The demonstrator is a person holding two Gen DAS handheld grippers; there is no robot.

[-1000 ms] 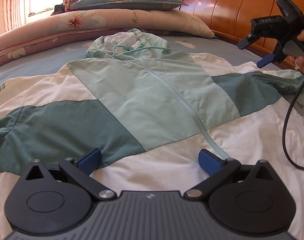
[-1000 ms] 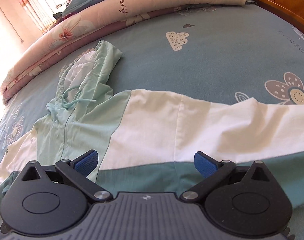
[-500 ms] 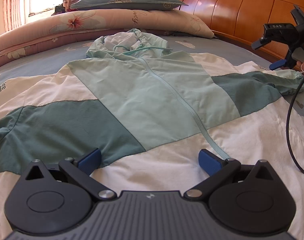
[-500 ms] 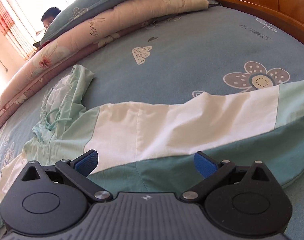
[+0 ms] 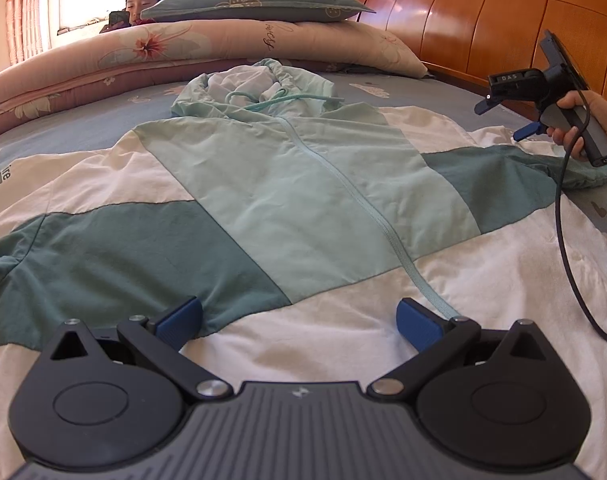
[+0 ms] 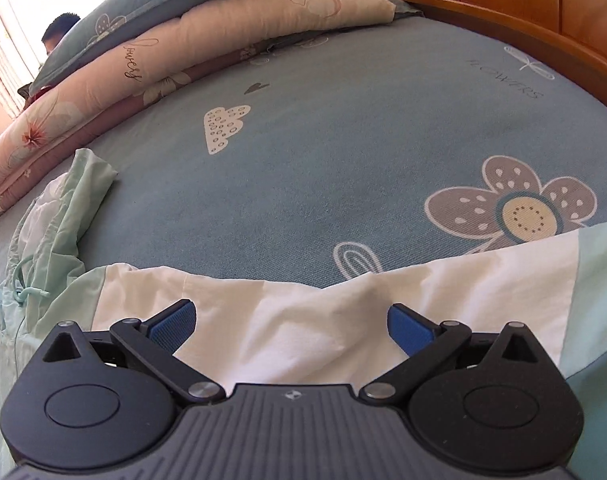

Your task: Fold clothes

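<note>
Bed surface: a blue-grey sheet [image 6: 343, 152] printed with flowers, clouds and the word "FLOWERS" covers the whole mattress. Taking the jacket [image 5: 303, 200] as my landmark, a long roll of floral quilt [image 5: 143, 60] lies beyond its hood, with a teal pillow [image 5: 255, 0] on top. A polished wooden headboard [image 5: 483, 20] rises beyond and to the right of the jacket. Behind the quilt I see a person [image 5: 143, 0] holding a phone before a bright window with striped curtains.

Jacket: thin, lightly creased woven cloth, spread flat and front-up on the sheet, zipped along its centre. It is pieced in blocks of white, pale mint and darker green. The hood [image 5: 259, 84] is gathered, with a mint drawcord [image 5: 279, 98] looped over it.

My left gripper [image 5: 299, 316] hovers low over the white hem panel, blue ribbed pads [image 5: 179, 318] wide apart and empty. My right gripper [image 6: 291, 320], matte black with the same pads, also stands spread, nothing between them, over the white upper edge of the jacket's right sleeve [image 6: 383, 300]. From the left wrist view it appears in a hand [image 5: 583, 120] above the sleeve's cuff end, cable [image 5: 563, 220] trailing.
</note>
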